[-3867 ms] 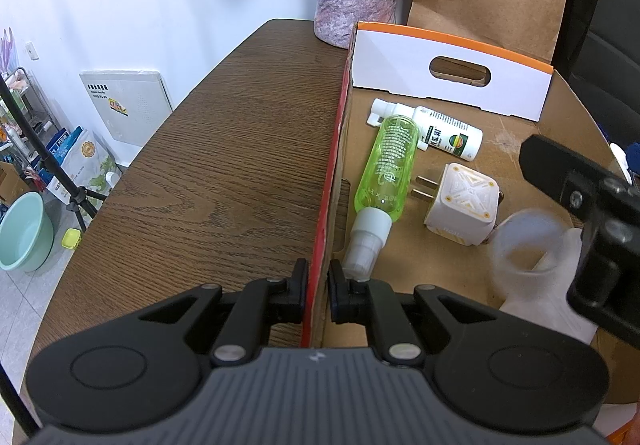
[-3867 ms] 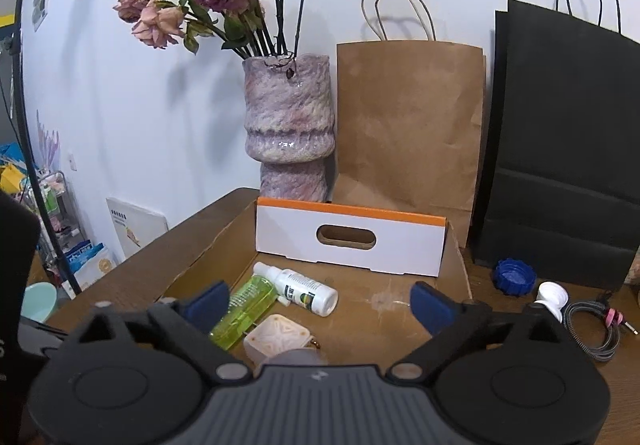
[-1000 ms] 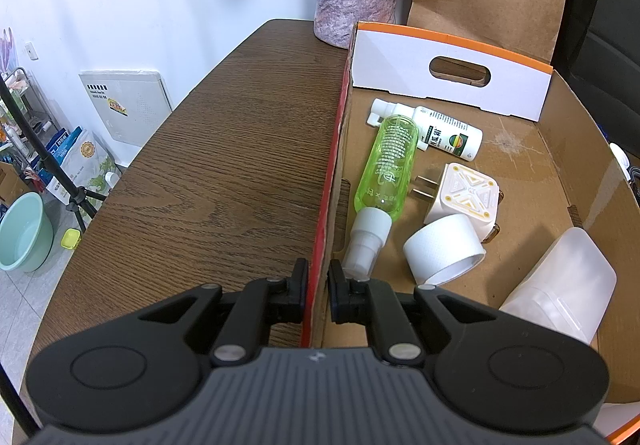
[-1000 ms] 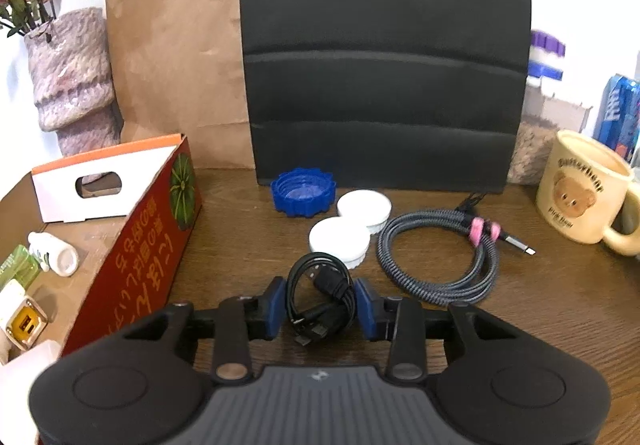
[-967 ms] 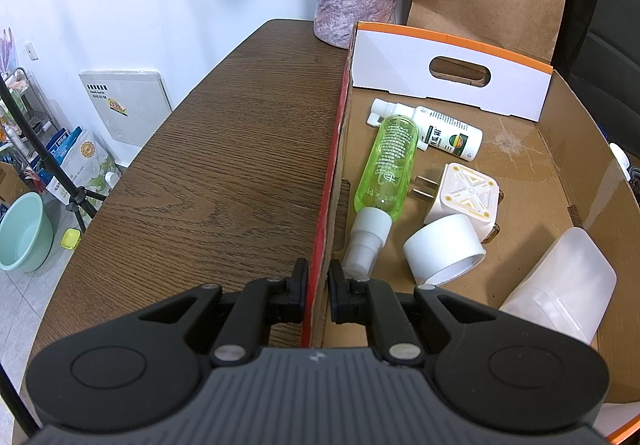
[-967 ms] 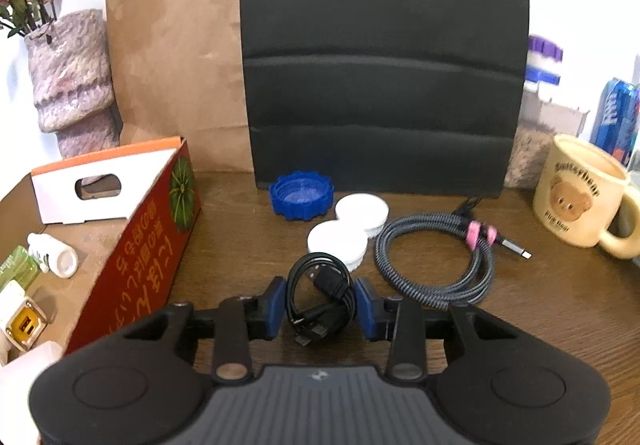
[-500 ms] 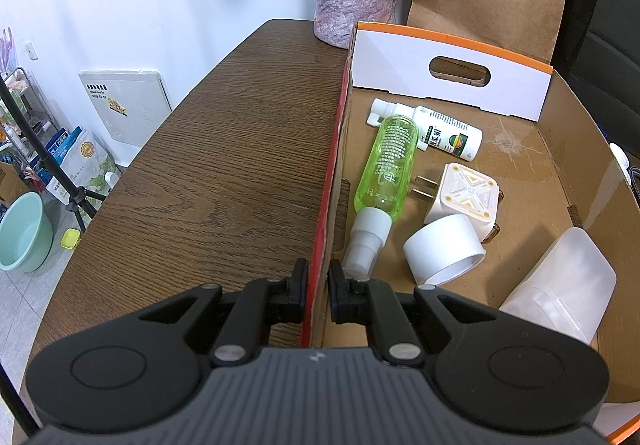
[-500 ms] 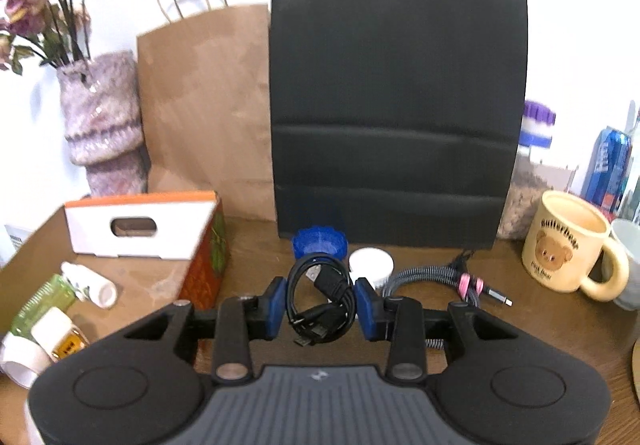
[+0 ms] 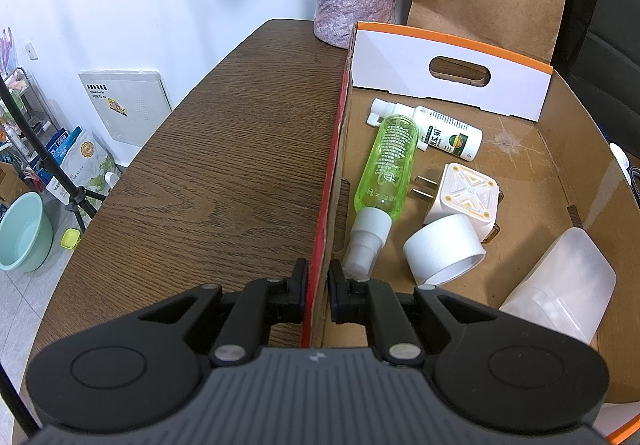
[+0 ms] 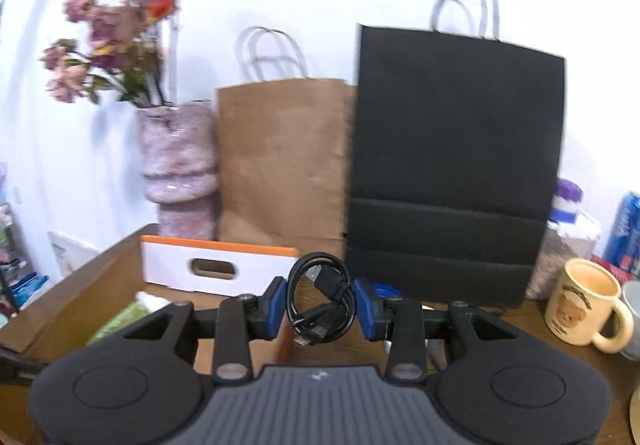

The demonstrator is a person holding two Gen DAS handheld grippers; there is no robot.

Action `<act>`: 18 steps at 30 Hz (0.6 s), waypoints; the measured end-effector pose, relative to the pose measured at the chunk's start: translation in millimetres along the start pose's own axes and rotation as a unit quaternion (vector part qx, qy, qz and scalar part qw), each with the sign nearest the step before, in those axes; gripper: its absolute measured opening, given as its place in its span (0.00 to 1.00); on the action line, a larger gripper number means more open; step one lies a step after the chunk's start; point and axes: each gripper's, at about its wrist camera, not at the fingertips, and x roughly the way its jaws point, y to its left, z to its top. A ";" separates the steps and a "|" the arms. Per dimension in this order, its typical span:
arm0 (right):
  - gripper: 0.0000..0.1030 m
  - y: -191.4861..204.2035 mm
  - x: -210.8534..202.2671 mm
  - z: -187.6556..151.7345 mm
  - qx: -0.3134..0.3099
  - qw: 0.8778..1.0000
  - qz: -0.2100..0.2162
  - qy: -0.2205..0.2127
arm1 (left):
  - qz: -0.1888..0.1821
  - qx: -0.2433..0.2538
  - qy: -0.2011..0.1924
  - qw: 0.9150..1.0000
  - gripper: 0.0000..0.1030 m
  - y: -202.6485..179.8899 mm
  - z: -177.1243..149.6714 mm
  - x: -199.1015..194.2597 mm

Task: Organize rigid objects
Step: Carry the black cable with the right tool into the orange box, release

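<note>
A: What is the right gripper (image 10: pixel 320 303) doing?

B: Its blue pads are clamped on a coiled black USB cable (image 10: pixel 322 301), low in the centre of the right wrist view. The coil stands up between the jaws, with one plug near the top and another hanging at the bottom. That picture is blurred.

A: And the left gripper (image 9: pixel 318 279)?

B: Its jaws are narrow and pinch the red side wall of the cardboard box (image 9: pixel 320 245), one finger outside over the wooden table (image 9: pixel 224 165), one inside, at the lower centre of the left wrist view.

A: What lies in the box?

B: A green spray bottle (image 9: pixel 386 173) lies lengthwise along the left wall, and a white bottle (image 9: pixel 436 135) lies crosswise beside its far end. Right of centre is a white plug adapter (image 9: pixel 466 201), a white roll of tape (image 9: pixel 442 253) touching its near side, and a frosted plastic container (image 9: pixel 560 285) at lower right.

A: Behind the gripped cable?

B: A brown paper bag (image 10: pixel 280 165), a black paper bag (image 10: pixel 452 165), a vase of flowers (image 10: pixel 180 165) at left, and a bear mug (image 10: pixel 584 305) at right.
</note>
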 end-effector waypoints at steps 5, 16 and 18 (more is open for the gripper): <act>0.35 27.1 -9.0 0.8 -0.024 0.999 0.031 -0.008 | 0.000 0.000 0.000 1.000 0.11 0.2 0.1 0.1; 0.35 83.2 -6.1 -1.7 -0.054 0.995 0.084 -0.001 | 0.000 0.000 0.000 1.000 0.11 0.4 0.0 0.0; 0.35 90.5 -1.4 -2.8 -0.052 0.995 0.089 0.005 | 0.000 0.000 0.000 1.000 0.11 -0.1 0.1 0.0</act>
